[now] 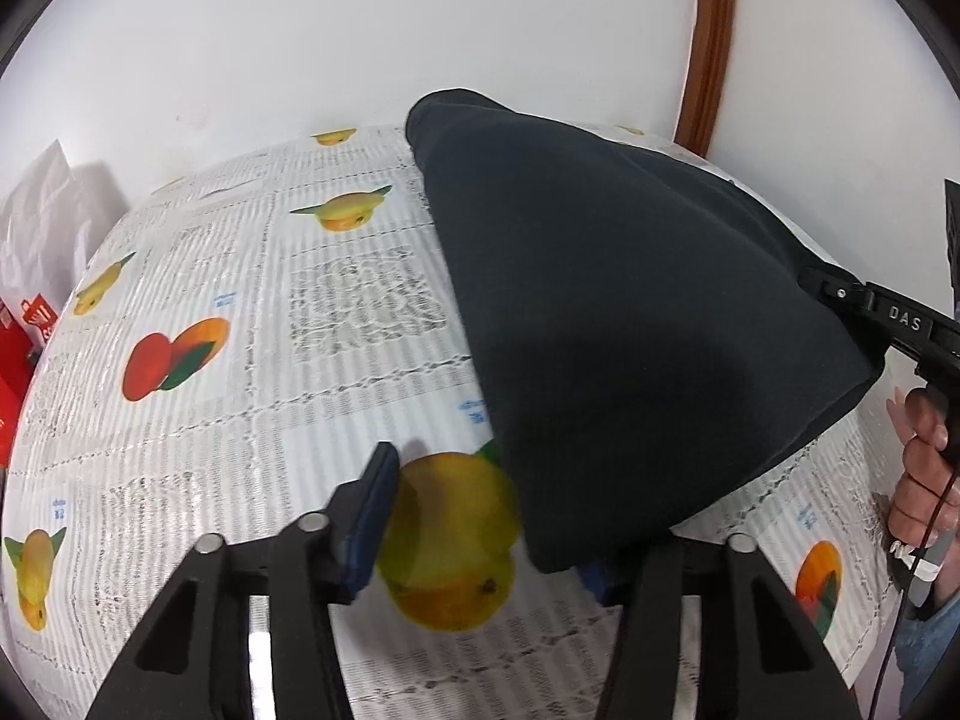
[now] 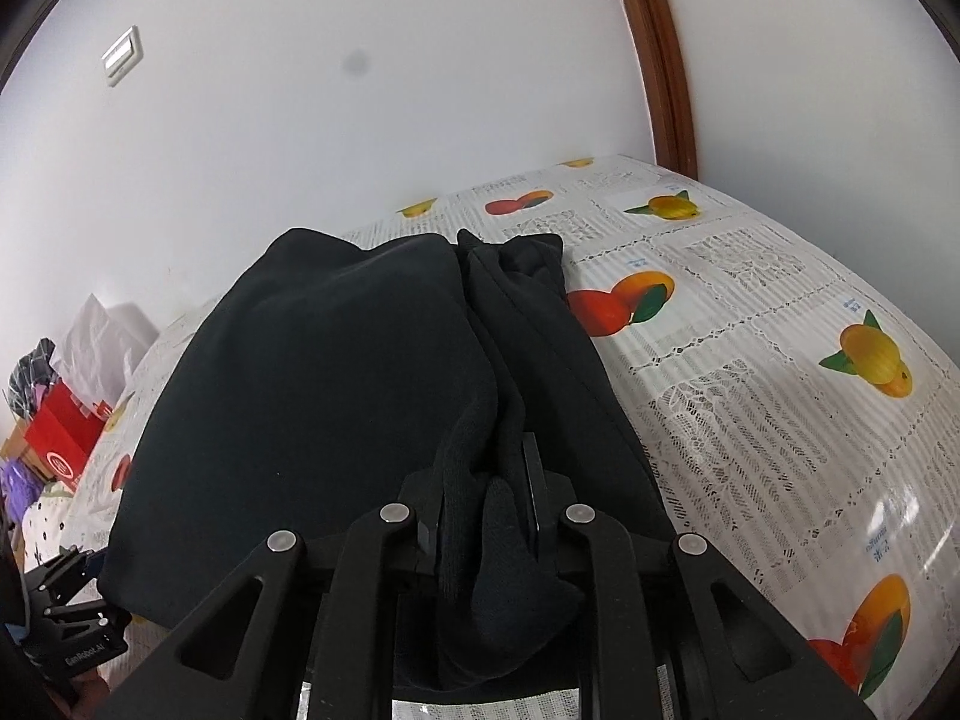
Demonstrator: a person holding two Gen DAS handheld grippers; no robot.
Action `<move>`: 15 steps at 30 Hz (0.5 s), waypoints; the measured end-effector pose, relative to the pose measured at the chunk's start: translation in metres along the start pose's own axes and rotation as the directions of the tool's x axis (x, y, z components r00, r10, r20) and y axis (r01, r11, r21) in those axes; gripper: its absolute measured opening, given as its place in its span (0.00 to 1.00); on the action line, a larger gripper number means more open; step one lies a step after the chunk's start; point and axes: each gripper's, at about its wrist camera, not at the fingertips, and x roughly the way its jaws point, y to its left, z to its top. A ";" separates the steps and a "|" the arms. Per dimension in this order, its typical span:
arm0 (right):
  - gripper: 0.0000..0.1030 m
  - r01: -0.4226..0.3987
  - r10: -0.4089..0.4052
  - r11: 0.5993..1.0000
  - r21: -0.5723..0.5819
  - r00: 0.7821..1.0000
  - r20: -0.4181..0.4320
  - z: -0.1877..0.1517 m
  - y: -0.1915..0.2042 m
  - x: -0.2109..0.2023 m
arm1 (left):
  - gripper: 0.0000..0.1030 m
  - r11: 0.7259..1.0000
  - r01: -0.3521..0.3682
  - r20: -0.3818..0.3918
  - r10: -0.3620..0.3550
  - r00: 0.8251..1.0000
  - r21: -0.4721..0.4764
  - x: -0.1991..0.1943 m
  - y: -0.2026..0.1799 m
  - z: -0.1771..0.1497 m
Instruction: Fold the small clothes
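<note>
A black garment (image 1: 630, 312) lies bunched on the fruit-print tablecloth (image 1: 240, 360). My left gripper (image 1: 492, 516) stands open at the garment's near corner. Its left blue pad (image 1: 372, 516) is clear of the cloth, with bare tablecloth showing beside it; the cloth covers its right finger. In the right wrist view the same garment (image 2: 312, 372) fills the middle, and my right gripper (image 2: 486, 468) is shut on a bunched fold of its edge. That right gripper (image 1: 888, 312) also shows in the left wrist view, pinching the garment's right side, with a person's hand (image 1: 924, 456) on its handle.
A white wall runs along the far side of the table, with a brown door frame (image 1: 711, 42) at the right. A red box (image 2: 66, 438) and a white bag (image 1: 42, 210) sit past the table's left end. The left gripper's body (image 2: 78, 612) shows low on the left.
</note>
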 end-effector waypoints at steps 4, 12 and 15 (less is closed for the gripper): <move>0.17 0.028 -0.029 0.999 -0.038 0.999 -0.035 0.004 0.007 0.011 | 0.14 1.000 0.028 0.000 -0.028 1.000 0.008 0.000 -0.006 0.004; 0.17 -0.018 0.011 0.996 -0.087 0.996 -0.086 0.019 0.035 0.040 | 0.12 0.999 -0.038 0.010 0.038 0.999 -0.031 -0.009 0.020 -0.003; 0.17 -0.076 0.065 0.991 -0.107 0.992 -0.107 0.020 0.058 0.052 | 0.12 0.995 -0.063 -0.001 0.063 0.998 -0.075 -0.015 0.043 -0.009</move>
